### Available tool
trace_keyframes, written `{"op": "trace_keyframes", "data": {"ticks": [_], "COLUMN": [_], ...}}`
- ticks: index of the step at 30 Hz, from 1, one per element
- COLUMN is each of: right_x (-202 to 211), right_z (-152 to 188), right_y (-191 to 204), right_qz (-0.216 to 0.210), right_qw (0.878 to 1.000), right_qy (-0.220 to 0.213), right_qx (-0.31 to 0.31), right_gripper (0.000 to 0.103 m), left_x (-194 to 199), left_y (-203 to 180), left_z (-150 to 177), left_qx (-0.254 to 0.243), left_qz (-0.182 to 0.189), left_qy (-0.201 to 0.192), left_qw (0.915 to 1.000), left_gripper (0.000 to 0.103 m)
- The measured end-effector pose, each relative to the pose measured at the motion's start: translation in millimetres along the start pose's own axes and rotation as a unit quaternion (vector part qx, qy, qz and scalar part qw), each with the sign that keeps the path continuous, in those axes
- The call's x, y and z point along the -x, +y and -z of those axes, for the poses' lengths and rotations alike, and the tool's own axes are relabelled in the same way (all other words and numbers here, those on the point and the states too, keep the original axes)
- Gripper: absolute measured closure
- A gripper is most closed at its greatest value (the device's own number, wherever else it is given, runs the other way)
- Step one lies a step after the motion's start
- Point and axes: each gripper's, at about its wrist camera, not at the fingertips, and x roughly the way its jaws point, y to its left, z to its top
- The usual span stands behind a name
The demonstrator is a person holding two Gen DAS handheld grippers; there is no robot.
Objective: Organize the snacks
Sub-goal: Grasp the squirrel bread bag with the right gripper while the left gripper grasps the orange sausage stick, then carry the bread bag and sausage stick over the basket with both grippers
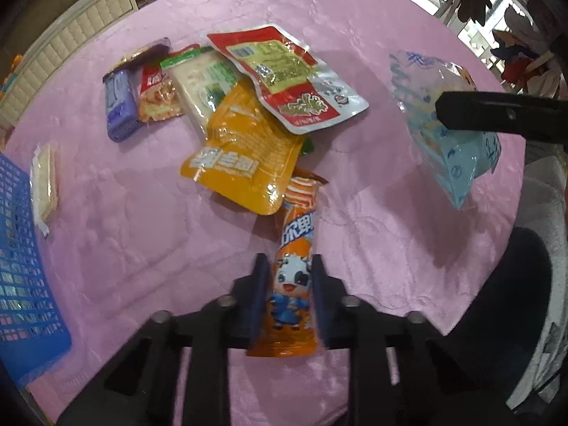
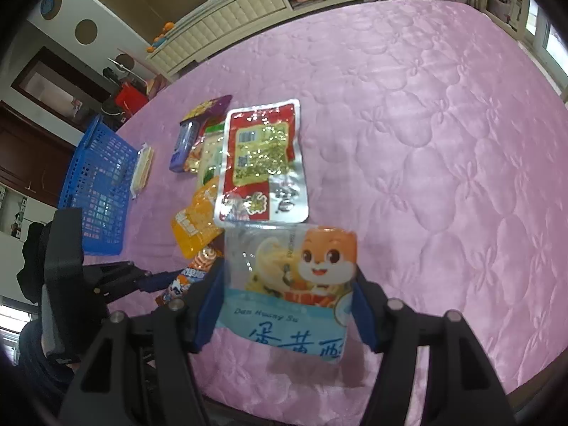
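Observation:
A long orange snack stick pack with a cartoon cow [image 1: 296, 277] lies on the pink quilt, and my left gripper [image 1: 288, 266] is shut on its lower half, a blue pad on each side. My right gripper [image 2: 288, 294] is shut on a pale blue bag with an orange squirrel [image 2: 294, 284], held above the quilt; the same bag [image 1: 440, 124] hangs at the right of the left wrist view. A heap of snacks lies beyond: a red and silver pouch [image 1: 287, 74], an orange pouch [image 1: 245, 156], a green and white pack [image 1: 202, 78] and a purple pack [image 1: 119, 106].
A blue plastic basket [image 2: 97, 184] stands at the left edge of the quilt, with a pale wafer pack [image 1: 44, 181] lying beside it. The pink quilt [image 2: 426, 142] stretches wide to the right. A cream headboard and shelves run along the far side.

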Motion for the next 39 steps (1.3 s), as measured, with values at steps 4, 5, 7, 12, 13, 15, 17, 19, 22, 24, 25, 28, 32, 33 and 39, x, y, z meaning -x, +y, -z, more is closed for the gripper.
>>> {"op": "trace_keyframes", "data": {"ticks": [4, 5, 7, 12, 13, 15, 17, 19, 22, 24, 25, 28, 32, 33, 39], "right_x": [9, 12, 17, 31, 32, 37, 42, 47, 48, 50, 51, 52, 50, 49, 39], "right_z": [1, 1, 1, 0, 0, 0, 0, -1, -5, -7, -9, -16, -25, -27, -38], "right_y": [8, 11, 18, 44, 49, 65, 81, 98, 118, 133, 142, 166, 198, 205, 256], "right_qz": [0.0, 0.001, 0.0, -0.011, -0.011, -0.01, -0.009, -0.013, -0.02, -0.025, -0.027, -0.043, -0.054, -0.056, -0.061], "right_qw": [1.0, 1.0, 1.0, 0.999, 0.999, 0.999, 0.998, 0.997, 0.997, 0.996, 0.996, 0.994, 0.992, 0.991, 0.986], "right_qy": [-0.007, -0.01, -0.014, -0.026, -0.027, -0.032, -0.036, -0.045, -0.049, -0.053, -0.056, -0.064, -0.072, -0.072, -0.07], "right_qx": [0.005, 0.006, 0.011, 0.023, 0.026, 0.036, 0.047, 0.056, 0.062, 0.066, 0.067, 0.075, 0.093, 0.098, 0.136], "right_gripper": [0.035, 0.035, 0.035, 0.035, 0.035, 0.035, 0.035, 0.035, 0.035, 0.035, 0.035, 0.035, 0.035, 0.035, 0.034], "left_x": [16, 22, 37, 75, 78, 97, 111, 130, 156, 169, 177, 196, 215, 219, 245], "left_y": [-1, -1, -1, 7, 12, 19, 27, 39, 51, 62, 70, 85, 109, 116, 150], "left_z": [6, 8, 11, 25, 23, 28, 31, 38, 48, 53, 56, 65, 77, 81, 97], "left_qx": [-0.003, -0.005, -0.005, 0.012, 0.014, 0.023, 0.028, 0.036, 0.045, 0.054, 0.06, 0.073, 0.086, 0.089, 0.114], "left_qz": [0.002, 0.001, 0.0, -0.002, -0.004, -0.01, -0.013, -0.02, -0.032, -0.036, -0.039, -0.048, -0.065, -0.068, -0.081], "left_qy": [-0.018, -0.025, -0.038, -0.078, -0.085, -0.103, -0.117, -0.132, -0.154, -0.167, -0.175, -0.191, -0.206, -0.209, -0.223], "left_qw": [0.9998, 0.9997, 0.9993, 0.9969, 0.9963, 0.9943, 0.9926, 0.9904, 0.9864, 0.9838, 0.9819, 0.9777, 0.9727, 0.9715, 0.9647], "left_gripper": [0.088, 0.089, 0.089, 0.089, 0.089, 0.089, 0.089, 0.089, 0.089, 0.089, 0.089, 0.089, 0.089, 0.089, 0.089]}}
